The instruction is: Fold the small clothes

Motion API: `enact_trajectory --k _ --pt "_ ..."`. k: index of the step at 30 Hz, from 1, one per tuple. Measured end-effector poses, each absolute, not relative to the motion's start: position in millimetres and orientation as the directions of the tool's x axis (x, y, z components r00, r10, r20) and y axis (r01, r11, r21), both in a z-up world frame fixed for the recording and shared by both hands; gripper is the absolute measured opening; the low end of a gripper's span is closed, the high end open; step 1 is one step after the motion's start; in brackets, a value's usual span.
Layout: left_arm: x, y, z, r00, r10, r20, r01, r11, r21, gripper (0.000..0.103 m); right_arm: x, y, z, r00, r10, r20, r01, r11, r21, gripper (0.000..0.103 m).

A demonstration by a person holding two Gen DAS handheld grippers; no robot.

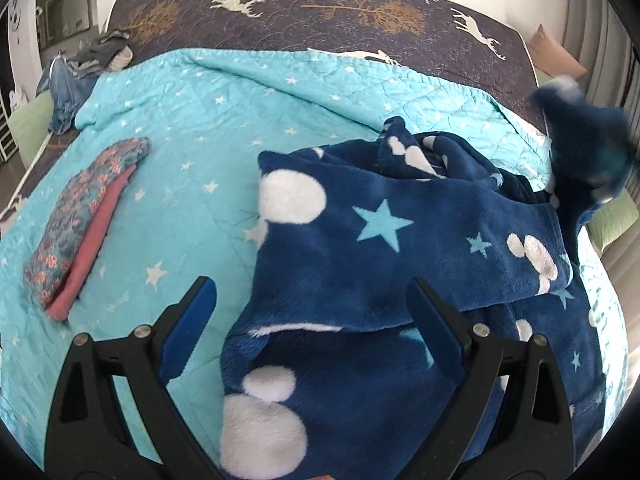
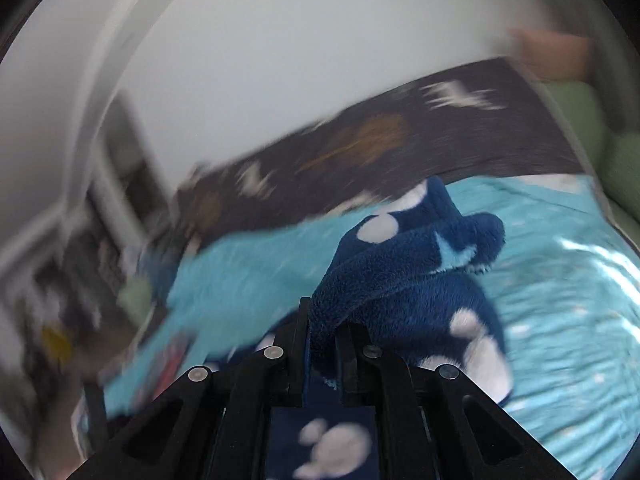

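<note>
A turquoise star quilt (image 1: 248, 128) covers the bed; the navy fleece garment (image 1: 360, 248) lies rumpled on it. The left tool (image 1: 312, 300) hangs wide open, empty; the right tool (image 2: 324, 320) is clamped on fleece.

Turquoise star quilt (image 1: 248, 112); deer-print mattress (image 1: 304, 12); possibly a pillow (image 1: 554, 50).

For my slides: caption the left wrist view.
Open left gripper over navy fleece garment on turquoise quilt, folded clothes alongside.
</note>
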State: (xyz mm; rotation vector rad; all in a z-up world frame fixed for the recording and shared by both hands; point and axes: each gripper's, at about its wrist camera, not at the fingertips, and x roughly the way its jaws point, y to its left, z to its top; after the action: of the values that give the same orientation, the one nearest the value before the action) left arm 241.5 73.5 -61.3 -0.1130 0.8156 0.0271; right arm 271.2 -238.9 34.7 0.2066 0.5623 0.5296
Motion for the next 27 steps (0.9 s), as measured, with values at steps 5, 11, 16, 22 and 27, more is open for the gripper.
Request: enact_trajectory --k 5,11,16,22,27 --pt "235.2 80.4 -67.2 0.666 -0.095 -0.74 -0.036 0.987 -0.159 0.096 252.8 -133.4 -50.1 0.437 0.558 -0.705 -0.524 0.795 0.305 0.033" --pt "247.9 67.0 -69.6 0.633 -0.239 -0.736 0.057 0.963 -0.263 0.096 239.3 -178.2 -61.3 0.477 0.528 -0.703 -0.434 0.837 0.335 0.054" --pt "282.3 46.6 -89.7 0.526 -0.329 -0.784 0.056 0.934 -0.354 0.095 225.9 -231.5 -52.0 0.568 0.416 -0.71 -0.295 0.908 0.296 0.057" --pt "299.0 34.5 -85.6 0.485 -0.365 -0.795 0.052 0.919 -0.39 0.01 232.1 -279.7 -65.1 0.651 0.092 -0.753 -0.054 0.996 0.075 0.062" --pt "291.0 35.8 -6.0 0.65 -0.315 -0.691 0.124 0.942 -0.313 0.01 250.2 -300.8 -90.3 0.607 -0.019 -0.795 -0.004 1.0 -0.028 0.063"
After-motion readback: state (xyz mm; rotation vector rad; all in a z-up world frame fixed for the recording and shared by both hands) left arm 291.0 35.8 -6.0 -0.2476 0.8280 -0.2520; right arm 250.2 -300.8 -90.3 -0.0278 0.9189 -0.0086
